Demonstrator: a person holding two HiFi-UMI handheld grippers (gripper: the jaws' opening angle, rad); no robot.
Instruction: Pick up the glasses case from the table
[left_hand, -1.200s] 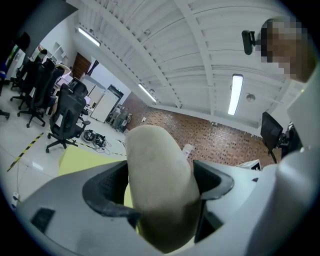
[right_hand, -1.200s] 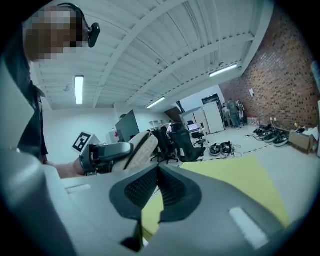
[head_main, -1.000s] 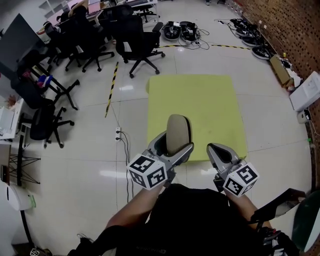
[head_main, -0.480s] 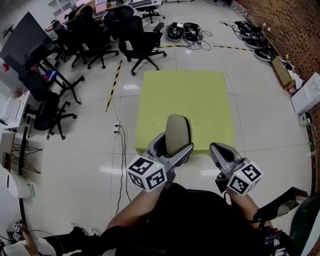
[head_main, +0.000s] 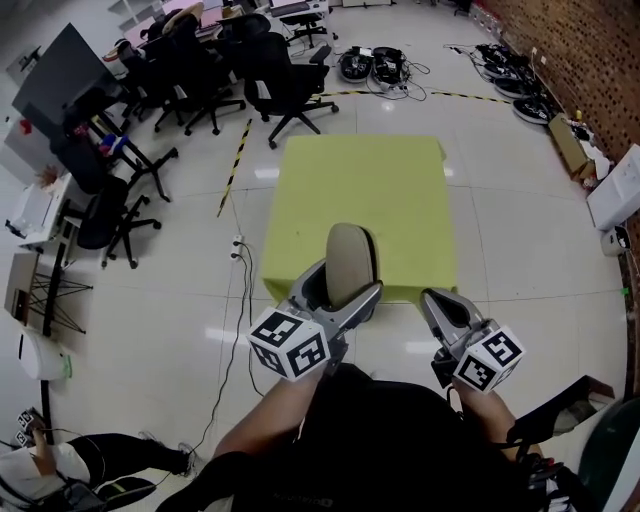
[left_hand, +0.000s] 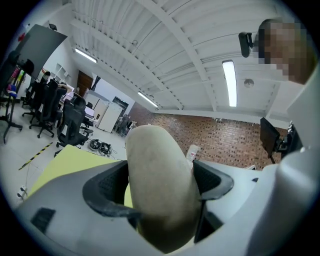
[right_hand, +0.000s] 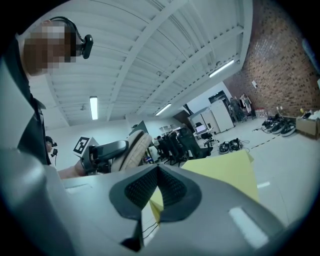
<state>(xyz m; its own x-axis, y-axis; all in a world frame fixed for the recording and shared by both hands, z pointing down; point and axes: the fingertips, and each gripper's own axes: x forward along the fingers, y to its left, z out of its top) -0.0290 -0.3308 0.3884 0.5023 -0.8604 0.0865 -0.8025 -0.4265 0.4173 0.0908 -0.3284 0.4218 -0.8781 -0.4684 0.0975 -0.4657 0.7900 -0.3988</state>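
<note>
— What is the biggest thing we see?

— The table (head_main: 355, 190), yellow-green; it lies out past the tips of both our claws, and lower down.

— And our claws?

— Our left claw (head_main: 340, 298) is clamped on the glasses case (head_main: 348, 255), with one jaw pressing on each long side; our right claw (head_main: 436, 300) hangs just beside it, its jaws pressed together with nothing between them.

— Where does the glasses case sit?

— It stands up between the left jaws; its round top pokes out well past the tips; its bottom end sits deep in the claw; it touches no table, so we think the picking up is done.

— How will it handle?

— We guess it is light, with a stiff shell under a soft tan skin; a stiff shell will not squash when we squeeze; the sides look smooth and round, so it could slide out toward the tips.

— Where should we hold it?

— On the two long sides, near the middle, with the dark bumpy pads flat against it; not on the round ends, where the jaws could slip off; we squeeze firmly but not hard, since we cannot tell if glasses are inside.
</note>
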